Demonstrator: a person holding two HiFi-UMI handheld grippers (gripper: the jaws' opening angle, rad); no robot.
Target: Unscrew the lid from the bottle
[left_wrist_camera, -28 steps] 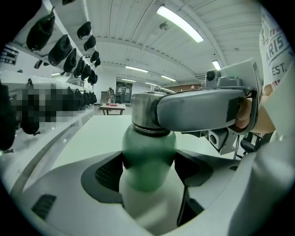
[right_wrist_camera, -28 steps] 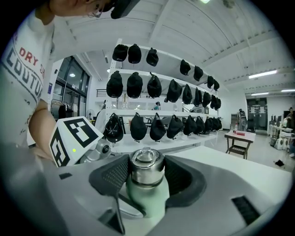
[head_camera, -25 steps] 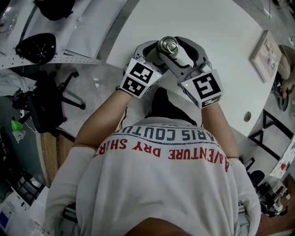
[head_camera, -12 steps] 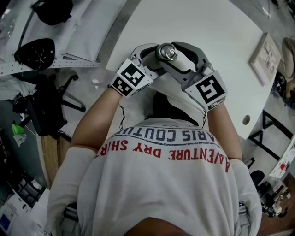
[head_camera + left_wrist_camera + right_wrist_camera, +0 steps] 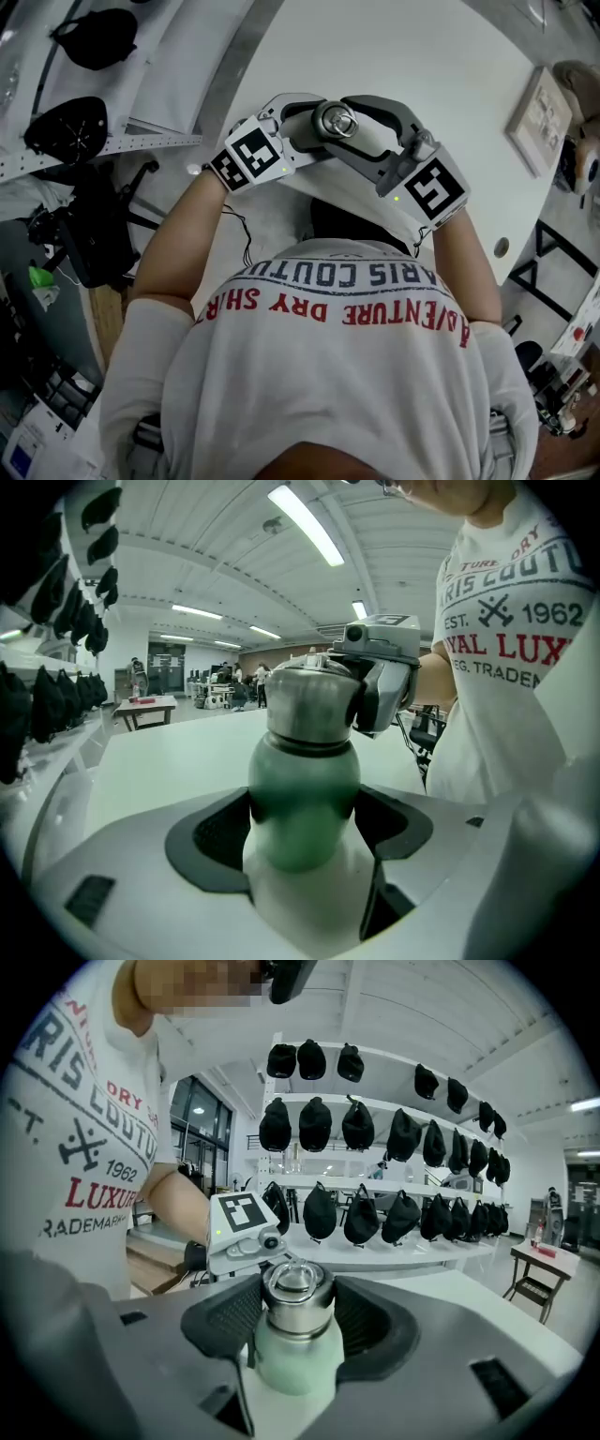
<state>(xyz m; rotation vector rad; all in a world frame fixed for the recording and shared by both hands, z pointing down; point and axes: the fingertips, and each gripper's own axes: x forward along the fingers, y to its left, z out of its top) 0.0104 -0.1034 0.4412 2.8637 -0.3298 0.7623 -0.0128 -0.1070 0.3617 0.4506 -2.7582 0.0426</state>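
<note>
Overhead, the left gripper [image 5: 302,131] and right gripper [image 5: 370,127] meet at the steel lid [image 5: 336,120], held up before the chest. Left gripper view — jaws clamp the green bottle [image 5: 302,803]. Right gripper view — jaws pinch the lid, still seated on the neck; unscrewing looks unfinished.

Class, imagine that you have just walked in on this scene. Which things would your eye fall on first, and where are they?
First come the two grippers meeting above the white table. The left gripper clamps the green bottle by its body, and the right gripper clamps its steel lid. After that, rows of black caps fill the background of the right gripper view.
</note>
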